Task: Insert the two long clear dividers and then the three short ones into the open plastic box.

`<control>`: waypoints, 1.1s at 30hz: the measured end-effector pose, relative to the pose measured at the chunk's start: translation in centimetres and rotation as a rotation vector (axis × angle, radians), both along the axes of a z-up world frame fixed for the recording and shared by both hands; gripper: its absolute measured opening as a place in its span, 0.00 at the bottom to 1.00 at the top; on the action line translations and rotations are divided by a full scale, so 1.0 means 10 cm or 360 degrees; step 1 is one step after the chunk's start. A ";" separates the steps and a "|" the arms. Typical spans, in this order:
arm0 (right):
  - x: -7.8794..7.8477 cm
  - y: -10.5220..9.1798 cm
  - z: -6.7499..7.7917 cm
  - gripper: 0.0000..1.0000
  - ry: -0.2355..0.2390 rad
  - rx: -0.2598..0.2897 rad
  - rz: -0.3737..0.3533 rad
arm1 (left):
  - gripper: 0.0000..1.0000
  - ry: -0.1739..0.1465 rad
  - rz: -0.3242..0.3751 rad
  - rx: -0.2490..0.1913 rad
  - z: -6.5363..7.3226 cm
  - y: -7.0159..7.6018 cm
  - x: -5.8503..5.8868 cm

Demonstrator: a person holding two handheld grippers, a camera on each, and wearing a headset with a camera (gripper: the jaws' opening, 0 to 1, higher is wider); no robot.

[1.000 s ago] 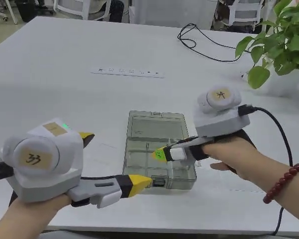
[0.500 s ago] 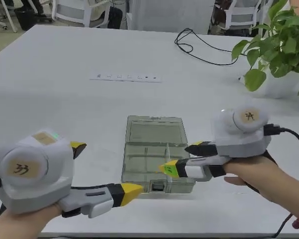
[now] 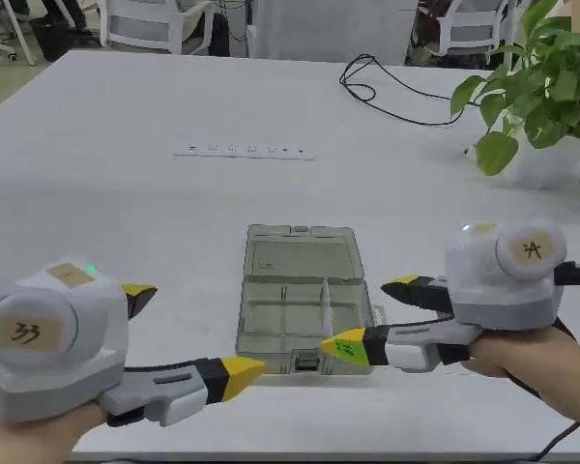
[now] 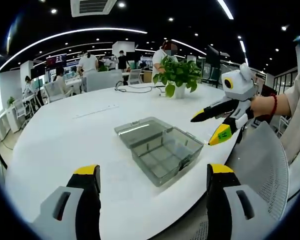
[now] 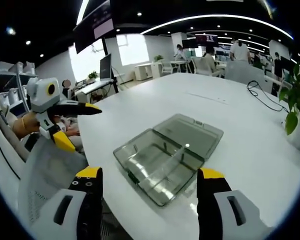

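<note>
Smoky clear plastic box (image 3: 256, 333) lies open on the white table (image 3: 126, 203), close to the near edge and between the two grippers. Its lid (image 3: 300, 253) is folded back flat on the far side. The base is toward the person, with a small dark latch (image 3: 306, 362) on its front wall. Clear dividers (image 3: 326, 314) stand inside the base and cut it into compartments: one runs across, and shorter pieces run front to back. The plastic is too transparent to tell how many are seated.

To the left of the box, the left gripper (image 3: 191, 327) is held low with its jaws spread wide and nothing between them. Its nearer yellow tip is just beside the box's front left corner. The right gripper (image 3: 370, 314) is on the other side, jaws also wide apart and holding nothing. In the head view its lower yellow tip overlaps the front right corner of the box, but I cannot tell whether it touches. In the left gripper view it hangs off to the side of the box, above the table.

Farther back on the table lie a white power strip (image 3: 244, 151) and a looped black cable (image 3: 387, 92). A potted plant (image 3: 532, 77) stands at the far right
</note>
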State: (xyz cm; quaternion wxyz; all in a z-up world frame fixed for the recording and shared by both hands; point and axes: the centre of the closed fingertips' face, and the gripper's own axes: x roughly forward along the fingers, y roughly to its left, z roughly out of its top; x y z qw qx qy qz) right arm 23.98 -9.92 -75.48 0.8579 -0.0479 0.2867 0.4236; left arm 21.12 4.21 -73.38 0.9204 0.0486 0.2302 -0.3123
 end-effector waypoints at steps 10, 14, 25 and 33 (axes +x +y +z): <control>-0.01 -0.06 0.04 0.82 -0.0035 0.0011 -0.0004 | 0.85 0.0040 0.0036 0.0032 -0.04 0.05 0.03; -0.01 -0.08 0.06 0.82 -0.0052 0.0020 -0.0016 | 0.79 0.0113 0.0116 0.0091 -0.14 0.17 0.09; -0.09 -0.05 0.07 0.82 -0.0056 0.0052 -0.0028 | 0.66 0.0249 0.0173 0.0156 -0.36 0.26 0.24; -0.10 -0.07 0.14 0.80 -0.0080 0.0092 -0.0064 | 0.58 0.0374 0.0184 0.0270 -0.63 0.38 0.30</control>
